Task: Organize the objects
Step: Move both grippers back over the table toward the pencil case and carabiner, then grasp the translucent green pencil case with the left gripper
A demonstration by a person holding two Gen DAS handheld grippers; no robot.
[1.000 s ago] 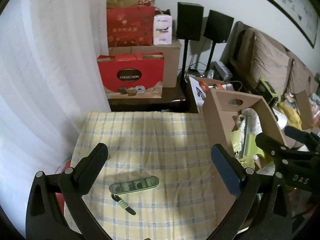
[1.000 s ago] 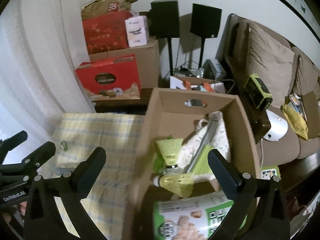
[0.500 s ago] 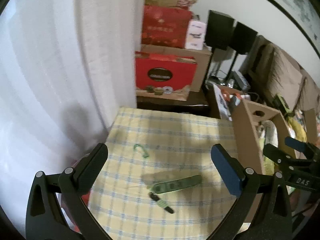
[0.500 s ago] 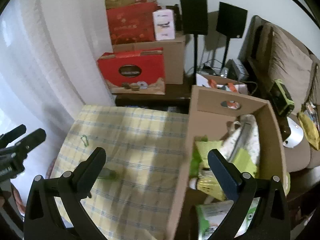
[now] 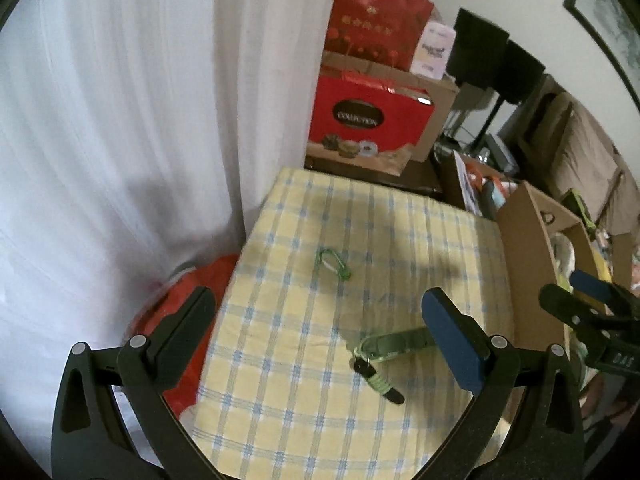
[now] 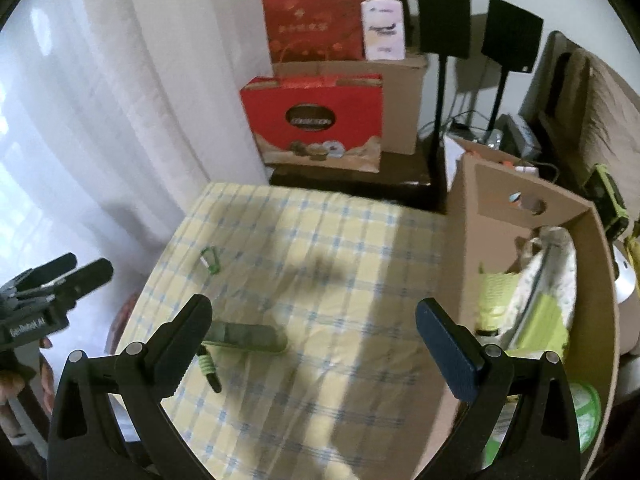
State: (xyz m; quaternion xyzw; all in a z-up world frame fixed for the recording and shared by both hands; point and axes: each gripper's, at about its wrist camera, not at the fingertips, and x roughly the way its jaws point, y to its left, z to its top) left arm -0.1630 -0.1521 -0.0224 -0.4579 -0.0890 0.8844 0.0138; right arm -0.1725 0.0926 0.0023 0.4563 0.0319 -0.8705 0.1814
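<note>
Table [image 5: 460,240] covered by a yellow cloth with a blue check, creased in places, partly in shadow. Green carabiner [image 5: 333,263] lying near the left edge, toward the far side. Flat green case [image 6: 244,335] lying toward the near edge, with a short green-and-black cord [image 6: 208,368] just beside its left end. Open cardboard box [image 6: 464,240] against the right edge.

The red gift box [image 5: 370,120] reads "COLLECTION"; the right gripper [image 5: 616,356] reads "DAS".
</note>
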